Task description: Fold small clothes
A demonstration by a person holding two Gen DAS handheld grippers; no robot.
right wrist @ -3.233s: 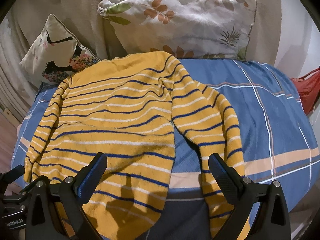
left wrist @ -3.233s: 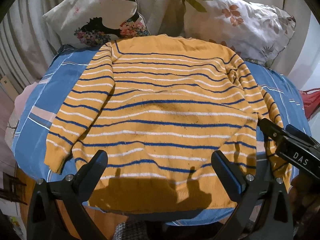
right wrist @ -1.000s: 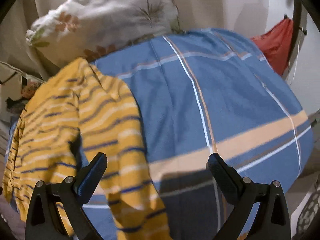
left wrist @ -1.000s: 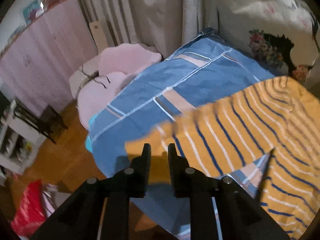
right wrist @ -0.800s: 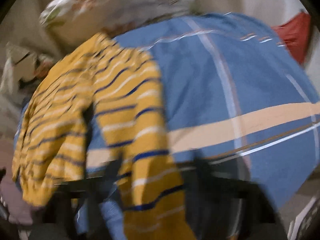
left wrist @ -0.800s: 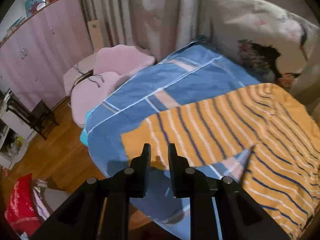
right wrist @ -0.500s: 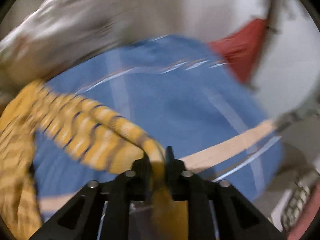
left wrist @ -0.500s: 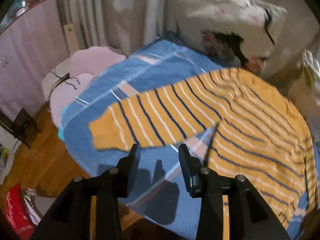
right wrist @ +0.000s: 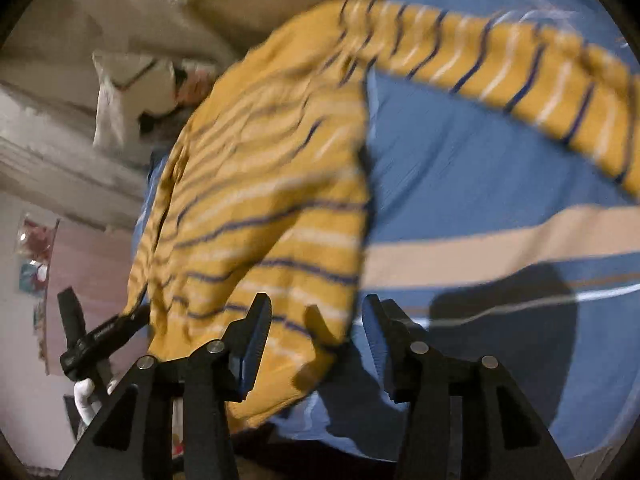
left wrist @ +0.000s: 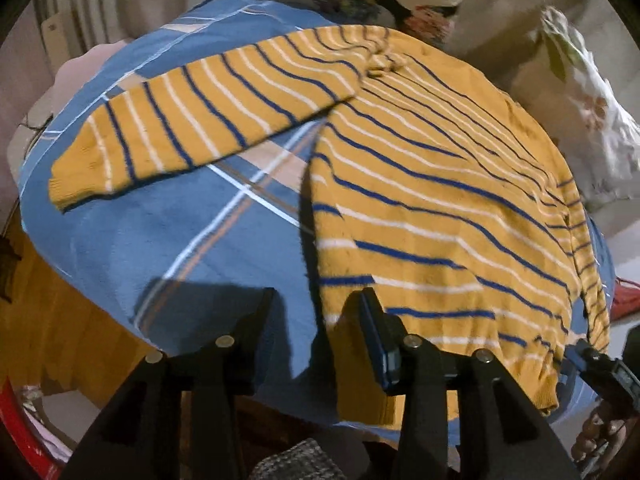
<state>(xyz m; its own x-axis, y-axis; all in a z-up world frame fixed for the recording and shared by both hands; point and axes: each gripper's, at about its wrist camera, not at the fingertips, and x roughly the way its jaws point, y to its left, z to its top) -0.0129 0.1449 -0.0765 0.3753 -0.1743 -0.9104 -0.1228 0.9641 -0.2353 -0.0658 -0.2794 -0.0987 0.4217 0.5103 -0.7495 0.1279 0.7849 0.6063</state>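
One yellow sweater (left wrist: 432, 200) with blue and white stripes lies spread flat on the bed (left wrist: 168, 240), which is covered in a blue sheet with pale tan and white lines. Its left sleeve (left wrist: 192, 116) stretches out sideways from the sweater's body, flat on the sheet, with the cuff near the bed's edge. The right sleeve (right wrist: 520, 64) likewise runs out away from the body in the right wrist view, though that picture is blurred and its cuff is cut off at the frame's edge.

The left gripper (left wrist: 316, 324) hovers just over the sweater's lower left corner, its jaws spread apart and holding nothing; the hem passes beside the inner jaw. The right gripper (right wrist: 316, 332) sits at the sweater's lower right corner, its jaws also spread, with the hem's corner lying between them; whether either jaw touches the fabric cannot be told through the blur. Each gripper also appears at the edge of the other's view.

Beyond the sweater's neckline, floral pillows (left wrist: 580, 92) lean against the head of the bed. To the left of the bed there is a wooden floor (left wrist: 60, 320), and a pale curtain (left wrist: 100, 8) hangs beyond the bed's far left corner.
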